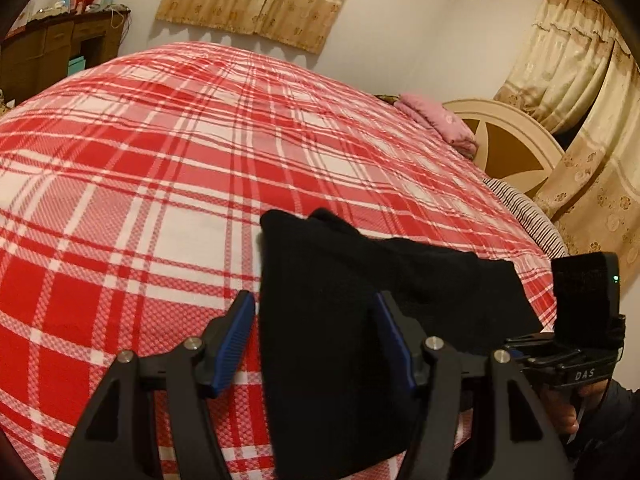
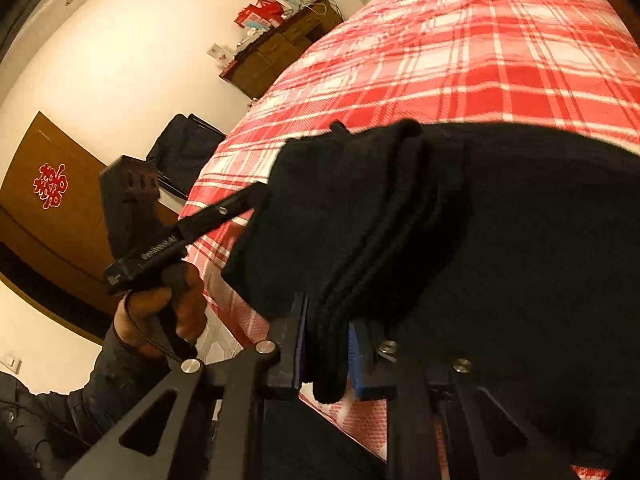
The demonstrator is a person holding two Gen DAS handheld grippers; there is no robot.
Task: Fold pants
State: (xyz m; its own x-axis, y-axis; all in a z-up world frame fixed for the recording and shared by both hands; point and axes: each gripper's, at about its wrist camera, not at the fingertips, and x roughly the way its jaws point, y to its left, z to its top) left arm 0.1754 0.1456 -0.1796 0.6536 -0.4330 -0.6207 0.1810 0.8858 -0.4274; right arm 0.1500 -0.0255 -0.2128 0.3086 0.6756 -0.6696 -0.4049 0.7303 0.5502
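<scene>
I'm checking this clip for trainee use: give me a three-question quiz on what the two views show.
1. True or false: the black pants lie on a red and white plaid bedspread.
2. Which tool is closed on a bunched, layered edge of the pants?
A. the left tool
B. the right tool
C. neither
3. Fill in: at the head of the bed, beside the cream headboard, lies a folded ____ cloth.

Key
1. True.
2. B. In the right wrist view the fabric is pinched between the blue pads; the left tool's fingers stand apart, either side of the pants.
3. Pink.
</scene>
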